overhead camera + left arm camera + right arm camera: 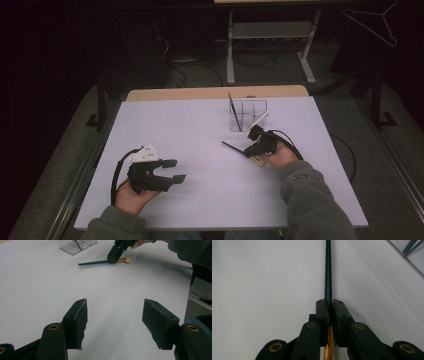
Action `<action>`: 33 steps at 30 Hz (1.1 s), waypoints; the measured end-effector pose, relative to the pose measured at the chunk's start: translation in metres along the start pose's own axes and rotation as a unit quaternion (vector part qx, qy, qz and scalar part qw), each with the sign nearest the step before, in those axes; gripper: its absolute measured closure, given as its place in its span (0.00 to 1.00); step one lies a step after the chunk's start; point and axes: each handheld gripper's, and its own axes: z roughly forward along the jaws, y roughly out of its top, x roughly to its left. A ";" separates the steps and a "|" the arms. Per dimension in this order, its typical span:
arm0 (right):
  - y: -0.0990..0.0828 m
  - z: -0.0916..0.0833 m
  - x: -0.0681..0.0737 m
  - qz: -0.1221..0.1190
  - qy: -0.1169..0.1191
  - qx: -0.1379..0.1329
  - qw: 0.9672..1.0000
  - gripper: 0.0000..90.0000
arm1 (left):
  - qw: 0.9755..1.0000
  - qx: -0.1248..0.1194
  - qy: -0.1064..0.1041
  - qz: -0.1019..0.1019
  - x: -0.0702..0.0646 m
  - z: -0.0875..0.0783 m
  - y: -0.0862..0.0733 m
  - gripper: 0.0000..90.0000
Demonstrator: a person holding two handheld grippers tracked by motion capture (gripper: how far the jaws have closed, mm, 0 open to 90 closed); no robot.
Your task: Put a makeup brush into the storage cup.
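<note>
Brush (234, 148) lay low over the white table (190, 125), toward its right edge, clenched at the ferrule by the right gripper (330, 305), dark handle pointing away from the jaws and pale bristles behind them. To seat it well, the handle would need tilting upright and lining up over a free cell of the clear organizer (247, 115) near the far edge, clear of the brushes already standing there. Left gripper (115, 322) rested released near the front-left corner, grasping nothing. Dark carpet and cables surrounded the table.
</note>
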 end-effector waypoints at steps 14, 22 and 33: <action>0.005 -0.037 0.022 -0.057 0.029 -0.030 0.998 0.92 | 1.000 0.008 -0.009 0.008 -0.003 0.001 0.007 0.41; 0.011 -0.058 0.046 -0.112 0.041 -0.037 0.992 0.92 | 0.999 0.015 -0.014 0.028 -0.006 -0.001 0.020 0.42; 0.024 -0.064 0.096 -0.203 0.058 -0.012 0.977 0.92 | 0.995 0.051 -0.046 0.070 -0.014 0.005 0.043 0.44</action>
